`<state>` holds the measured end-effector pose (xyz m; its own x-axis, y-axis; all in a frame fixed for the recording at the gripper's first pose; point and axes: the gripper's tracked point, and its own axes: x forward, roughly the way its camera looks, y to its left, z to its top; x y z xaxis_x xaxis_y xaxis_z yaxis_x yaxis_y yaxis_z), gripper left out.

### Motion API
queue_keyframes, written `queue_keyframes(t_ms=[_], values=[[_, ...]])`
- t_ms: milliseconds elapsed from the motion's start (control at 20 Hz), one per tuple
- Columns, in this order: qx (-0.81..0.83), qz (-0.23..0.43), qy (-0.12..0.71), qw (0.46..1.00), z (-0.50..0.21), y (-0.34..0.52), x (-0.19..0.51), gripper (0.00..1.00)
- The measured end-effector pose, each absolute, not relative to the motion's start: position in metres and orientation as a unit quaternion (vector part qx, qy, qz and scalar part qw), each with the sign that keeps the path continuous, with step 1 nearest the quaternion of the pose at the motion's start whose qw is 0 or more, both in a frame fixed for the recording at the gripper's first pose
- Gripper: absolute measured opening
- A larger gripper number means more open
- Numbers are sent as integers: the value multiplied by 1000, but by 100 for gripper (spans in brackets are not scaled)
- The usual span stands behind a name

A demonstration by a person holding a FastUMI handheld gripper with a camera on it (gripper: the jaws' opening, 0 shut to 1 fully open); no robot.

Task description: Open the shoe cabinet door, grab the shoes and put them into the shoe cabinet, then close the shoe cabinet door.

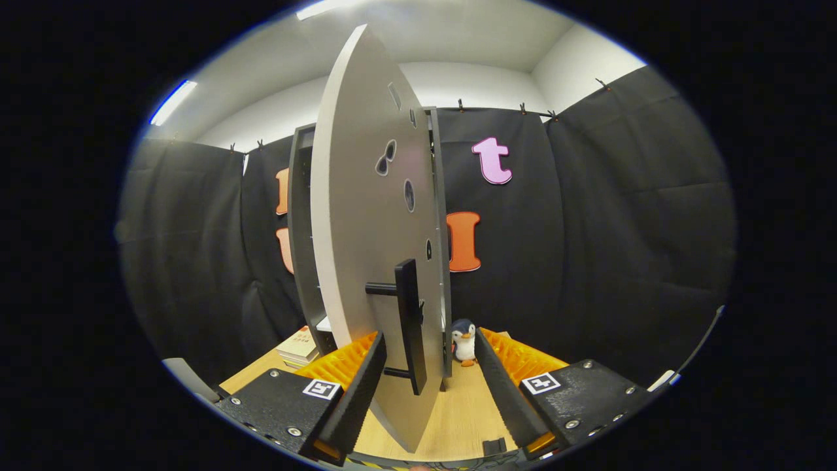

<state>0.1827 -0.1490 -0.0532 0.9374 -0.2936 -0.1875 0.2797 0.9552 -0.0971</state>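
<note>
Your tongs (pixel 428 366) spread wide, gripping nothing. Cabinet door (pixel 366 216) swung out toward you, seen nearly edge-on, its dark bar handle (pixel 409 320) standing between your fingers, touching neither as far as view shows. Shoe cabinet (pixel 302 235) frame just behind door. Toy penguin (pixel 464 341) on bench (pixel 458 418) beyond fingers, beside door edge. Stack of books (pixel 299 348) beside cabinet base.

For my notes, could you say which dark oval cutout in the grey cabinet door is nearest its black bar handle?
The smallest, lowest cutout, just above the black bar handle; the others sit higher. The open gripper has its fingers either side of that handle.
</note>
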Motion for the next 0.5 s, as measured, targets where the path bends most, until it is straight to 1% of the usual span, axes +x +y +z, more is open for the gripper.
queue_keyframes(t_ms=[500], values=[[-49, -202, 101, 973, -59, -99, 203, 86]])
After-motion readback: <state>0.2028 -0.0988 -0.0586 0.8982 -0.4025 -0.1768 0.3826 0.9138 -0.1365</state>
